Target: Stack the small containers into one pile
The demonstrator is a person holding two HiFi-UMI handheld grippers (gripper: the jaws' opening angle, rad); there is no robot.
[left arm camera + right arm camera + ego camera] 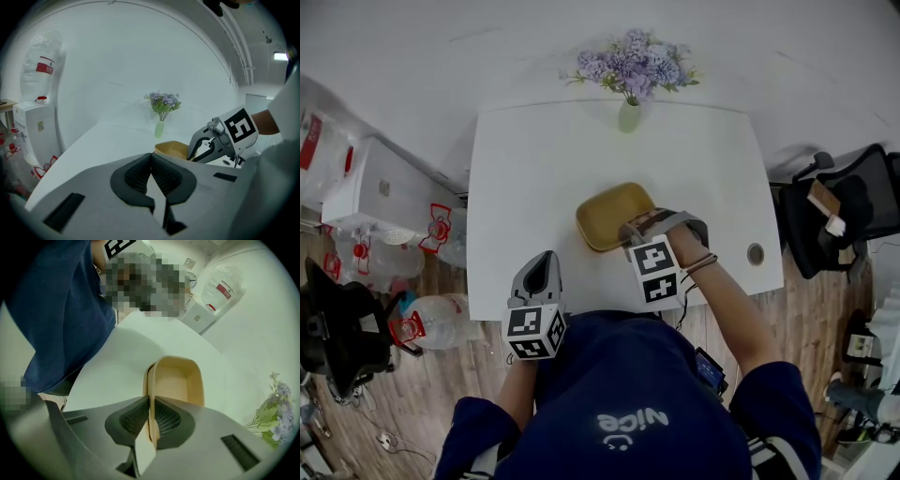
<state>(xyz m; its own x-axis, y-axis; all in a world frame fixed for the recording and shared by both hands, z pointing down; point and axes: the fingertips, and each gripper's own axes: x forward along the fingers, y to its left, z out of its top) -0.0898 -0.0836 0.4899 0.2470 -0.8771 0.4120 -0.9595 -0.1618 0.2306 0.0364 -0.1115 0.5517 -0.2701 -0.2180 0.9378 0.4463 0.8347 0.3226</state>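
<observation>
**Right tongs clamped on the tan container's wall, pile nearly seated**

From my station, the right gripper (151, 416) points steeply down with its jaws clenched on the near wall of the small tan container (180, 380). One pad is inside the tub and the other outside. In the right gripper view a second tan rim shows just left of the pinched wall, so I judge that one container is sitting inside another. I cannot tell whether it is fully seated.

In the head view the container (609, 214) sits on the white table (534, 169), a little right of centre and toward the near edge. The right gripper (632, 229) is at its near-right corner. I see no other loose containers on the tabletop.

The left gripper (151, 171) has its pads pressed together on nothing. It hangs over the near-left edge of the table, well apart from the container.

I judge the step in hand to be placing the held tub into the one below. Next I would check that the rims sit flush. Then I would ease the right jaws apart and lift straight up so the pad inside the tub does not drag it back out. A vase (629, 117) of purple flowers stands at the far edge, clear of the work.
</observation>
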